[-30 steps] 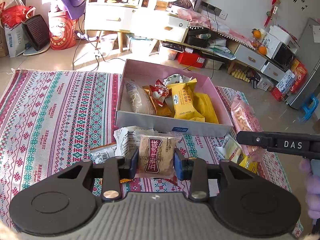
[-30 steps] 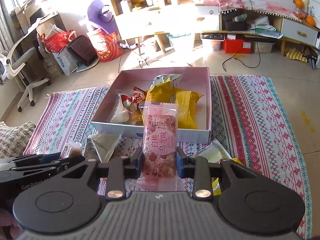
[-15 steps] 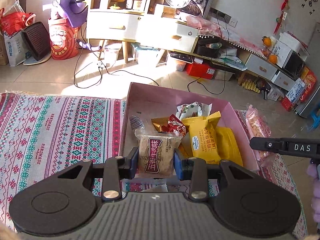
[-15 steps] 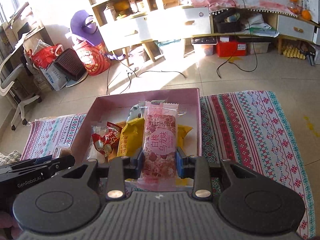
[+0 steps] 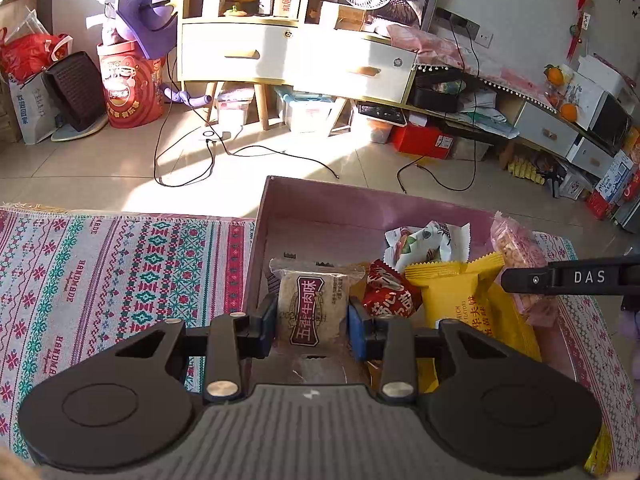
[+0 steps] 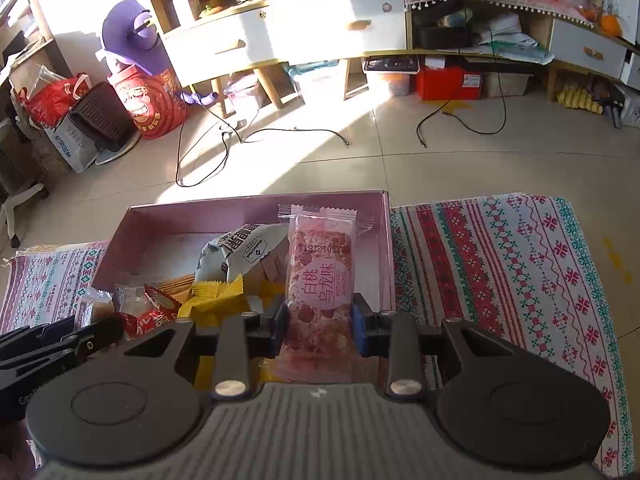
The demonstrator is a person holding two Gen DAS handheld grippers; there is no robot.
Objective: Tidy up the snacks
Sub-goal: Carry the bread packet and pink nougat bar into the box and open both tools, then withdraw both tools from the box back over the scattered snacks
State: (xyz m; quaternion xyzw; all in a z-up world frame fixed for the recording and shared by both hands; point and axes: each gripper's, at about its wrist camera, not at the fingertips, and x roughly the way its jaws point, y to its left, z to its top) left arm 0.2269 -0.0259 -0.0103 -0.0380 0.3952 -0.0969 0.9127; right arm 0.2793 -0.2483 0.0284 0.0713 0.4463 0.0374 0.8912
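Observation:
My left gripper point(image 5: 312, 330) is shut on a beige snack packet point(image 5: 311, 309) with a dark red label and holds it over the left part of the pink box point(image 5: 320, 208). My right gripper point(image 6: 319, 326) is shut on a pink snack bar point(image 6: 320, 280) and holds it over the right part of the same box point(image 6: 256, 210). Inside the box lie a red packet point(image 5: 390, 296), yellow packets point(image 5: 460, 300) and a white-grey packet point(image 6: 244, 248). The right gripper's finger with the pink bar shows at the right edge of the left wrist view point(image 5: 568, 278).
The box sits on a patterned woven cloth point(image 5: 120, 272) on the floor; the cloth also extends to the right point(image 6: 500, 280). Cables point(image 5: 192, 160) lie on the tiles beyond. Cabinets point(image 5: 280, 56), a red drum point(image 5: 128, 92) and bags stand at the back.
Both grippers have moved forward with their snacks, from in front of the box to over its inside. The loose packets in front of the box have dropped out of view.

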